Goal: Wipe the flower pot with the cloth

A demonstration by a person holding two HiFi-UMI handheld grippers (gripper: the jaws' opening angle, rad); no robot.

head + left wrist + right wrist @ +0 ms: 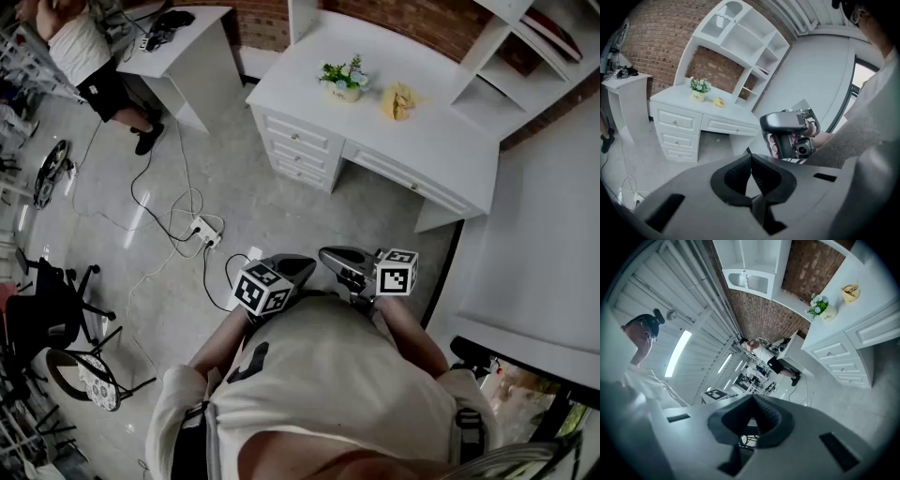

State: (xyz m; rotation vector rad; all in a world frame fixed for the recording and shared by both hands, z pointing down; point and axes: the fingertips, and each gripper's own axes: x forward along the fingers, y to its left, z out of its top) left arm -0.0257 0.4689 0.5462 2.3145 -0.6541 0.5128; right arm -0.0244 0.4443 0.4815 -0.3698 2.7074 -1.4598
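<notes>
A small cream flower pot [343,82] with green and white flowers stands on the white desk [450,141] across the room. Just to its right lies a crumpled yellow cloth [398,100]. Both grippers are held close to my chest, well short of the desk. My left gripper [286,272] is shut with nothing in it, and my right gripper [345,262] is likewise shut and empty. The left gripper view shows the pot [698,90], the cloth [719,101] and the right gripper [792,133]. Rolled on its side, the right gripper view shows the pot [822,309] and the cloth [851,291].
The desk has drawers [300,145] at its left and a white shelf unit [525,47] at its right. A second white table [183,42] stands at the back left with a person [89,56] beside it. Cables and a power strip [206,230] lie on the floor; an office chair [47,309] stands left.
</notes>
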